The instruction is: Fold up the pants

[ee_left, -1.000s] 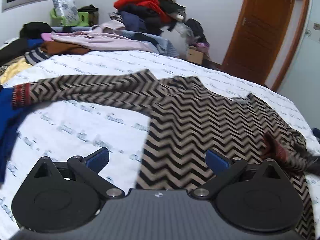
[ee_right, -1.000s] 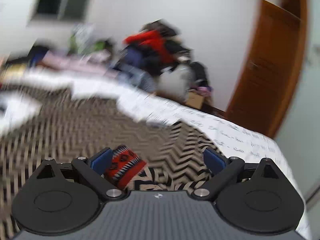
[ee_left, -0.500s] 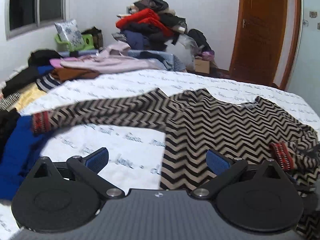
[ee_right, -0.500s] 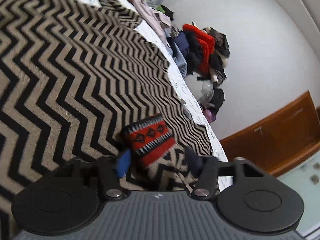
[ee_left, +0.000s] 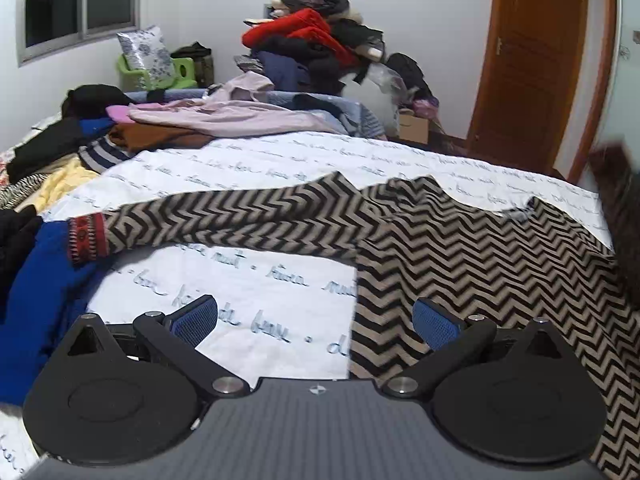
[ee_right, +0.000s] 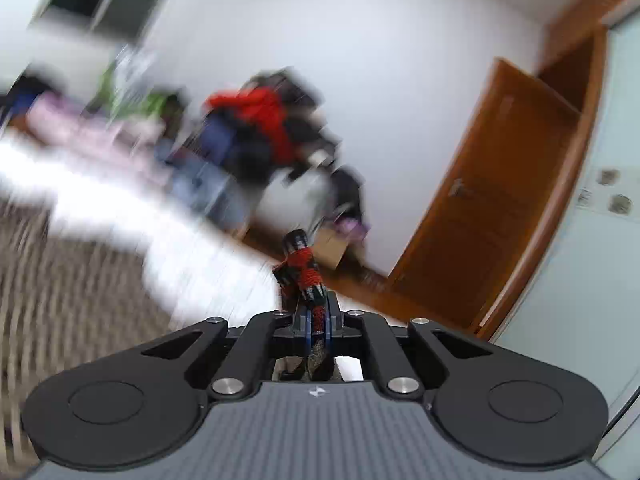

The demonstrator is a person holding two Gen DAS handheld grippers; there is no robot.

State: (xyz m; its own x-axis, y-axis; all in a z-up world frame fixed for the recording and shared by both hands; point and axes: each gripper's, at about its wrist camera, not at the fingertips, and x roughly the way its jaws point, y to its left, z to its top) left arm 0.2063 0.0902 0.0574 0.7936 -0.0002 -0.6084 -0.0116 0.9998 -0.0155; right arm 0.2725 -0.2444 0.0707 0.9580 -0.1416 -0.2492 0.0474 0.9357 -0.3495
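A black-and-beige zigzag knit garment (ee_left: 460,248) lies spread on the white bed cover (ee_left: 248,296). One long limb reaches left and ends in a red patterned cuff (ee_left: 86,238). My left gripper (ee_left: 316,322) hovers open above the garment's left edge, nothing between its blue pads (ee_left: 196,318). My right gripper (ee_right: 316,322) is shut on the other red patterned cuff (ee_right: 300,268), which sticks up out of the pads, lifted off the bed. The right wrist view is blurred by motion.
Loose clothes crowd the bed's left side: a blue garment (ee_left: 44,292), a pink one (ee_left: 224,118), striped and yellow pieces. A tall clothes pile (ee_left: 316,48) stands against the far wall. A wooden door (ee_left: 532,60) is at the right, and a cardboard box (ee_left: 414,128) sits on the floor.
My right gripper closed on the red cuff and lifted it off the bed, swinging from looking down to near level. In the left wrist view that cuff has left the garment's right side.
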